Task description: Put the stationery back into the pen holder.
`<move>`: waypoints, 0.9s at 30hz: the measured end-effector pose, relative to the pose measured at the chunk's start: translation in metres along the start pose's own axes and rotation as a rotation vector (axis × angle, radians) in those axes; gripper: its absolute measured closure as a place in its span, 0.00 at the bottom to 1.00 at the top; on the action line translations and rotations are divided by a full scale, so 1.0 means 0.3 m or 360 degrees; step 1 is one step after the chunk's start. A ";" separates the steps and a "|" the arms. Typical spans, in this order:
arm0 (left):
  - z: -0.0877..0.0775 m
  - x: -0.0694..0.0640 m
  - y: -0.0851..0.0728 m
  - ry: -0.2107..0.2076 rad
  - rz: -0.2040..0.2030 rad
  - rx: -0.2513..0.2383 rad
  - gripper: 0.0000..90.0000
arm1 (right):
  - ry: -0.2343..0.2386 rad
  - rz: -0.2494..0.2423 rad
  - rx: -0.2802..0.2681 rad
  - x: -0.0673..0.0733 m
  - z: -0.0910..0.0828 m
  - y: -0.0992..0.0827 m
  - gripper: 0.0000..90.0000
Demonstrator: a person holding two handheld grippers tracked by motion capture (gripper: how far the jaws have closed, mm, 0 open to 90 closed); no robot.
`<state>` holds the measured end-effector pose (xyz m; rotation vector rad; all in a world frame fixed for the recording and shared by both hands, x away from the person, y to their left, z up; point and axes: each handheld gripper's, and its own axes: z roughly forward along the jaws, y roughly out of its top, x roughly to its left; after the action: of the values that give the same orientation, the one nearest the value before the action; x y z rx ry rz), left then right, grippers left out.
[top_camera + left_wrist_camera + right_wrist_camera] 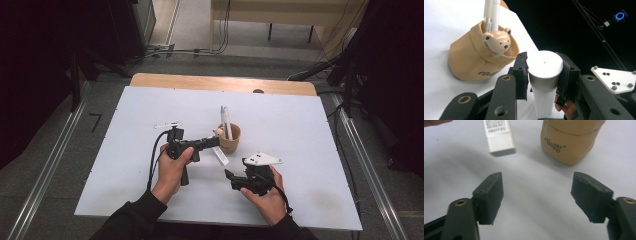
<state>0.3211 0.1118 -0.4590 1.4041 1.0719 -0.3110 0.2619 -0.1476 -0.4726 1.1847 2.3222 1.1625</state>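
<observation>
Two grippers: we see left gripper [545,75] clamped on white tube [545,72]; right gripper [537,195] spread wide, holding nothing, near tan pouch [569,140]

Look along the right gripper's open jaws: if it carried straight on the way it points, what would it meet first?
Probably the lower end of the white tube held by the left gripper; the tan pouch stands just right of that line. Depth is unclear.

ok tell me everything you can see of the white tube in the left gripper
The white tube looks like smooth plastic, with a round flat cap at one end and a flattened, crimped tail with small dark print at the other. The left gripper is shut on it just below the cap, holding it tail-down above the table, beside the tan bear pouch. Nothing else touches it.
</observation>
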 end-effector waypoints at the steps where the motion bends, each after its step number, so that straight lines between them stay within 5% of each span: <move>1: 0.001 -0.002 0.002 -0.0004 -0.0003 -0.0006 0.73 | -0.0001 0.0006 0.0000 -0.003 -0.002 -0.001 0.25; 27: 0.049 -0.011 0.091 0.0066 0.0067 -0.0055 0.73 | -0.0022 0.0074 0.0011 -0.058 -0.020 -0.004 0.23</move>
<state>0.3456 0.1033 -0.4419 1.4054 1.0757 -0.2325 0.2689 -0.1647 -0.4714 1.2515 2.3017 1.1592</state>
